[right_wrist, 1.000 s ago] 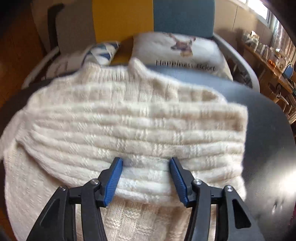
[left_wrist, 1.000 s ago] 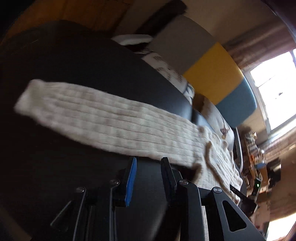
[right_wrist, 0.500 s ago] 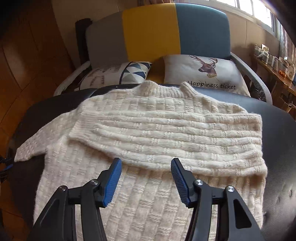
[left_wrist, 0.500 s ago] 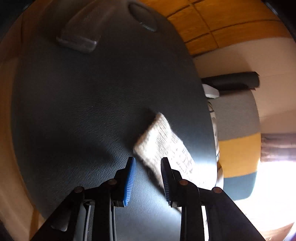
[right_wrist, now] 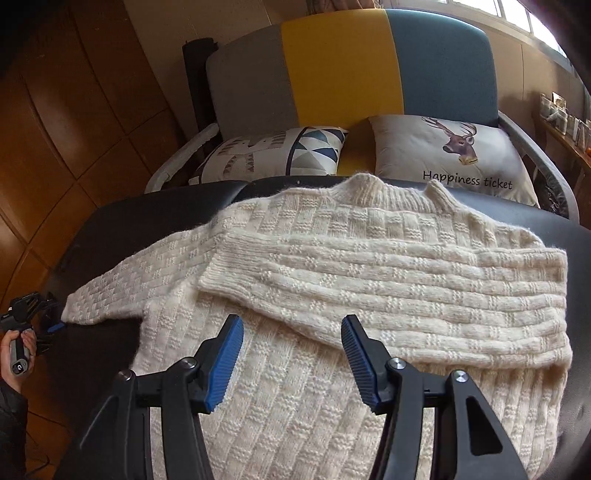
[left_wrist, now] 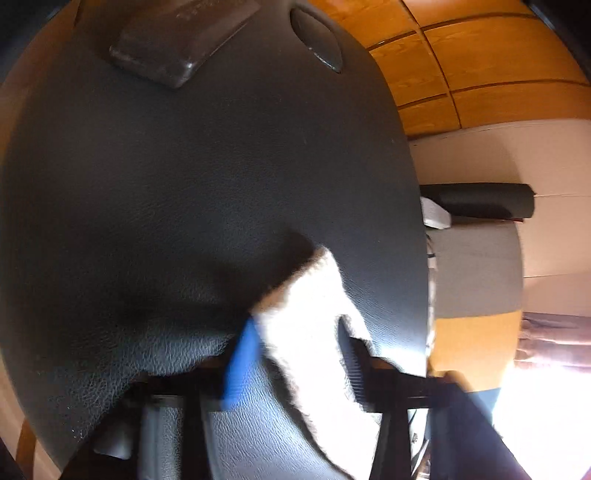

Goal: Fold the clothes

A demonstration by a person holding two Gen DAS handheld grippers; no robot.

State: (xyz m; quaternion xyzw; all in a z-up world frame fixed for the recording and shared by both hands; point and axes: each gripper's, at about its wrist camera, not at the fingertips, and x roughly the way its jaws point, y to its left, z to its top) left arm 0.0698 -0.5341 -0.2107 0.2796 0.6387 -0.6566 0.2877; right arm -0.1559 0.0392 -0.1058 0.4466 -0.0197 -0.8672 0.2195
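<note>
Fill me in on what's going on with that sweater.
A person with a gripper in each hand is folding a cream knit sweater on a black table. One sleeve already lies folded across the chest. The left gripper is at the cuff of the other sleeve, with the cuff between its open fingers. The right gripper hovers open over the body, holding nothing.

A round black leather-topped table stands before a sofa with a grey, yellow and blue panelled backrest, where a white deer-print cushion and a geometric-patterned cushion lean. Orange-brown wooden wall panels rise at the left, and bright daylight enters through a window
</note>
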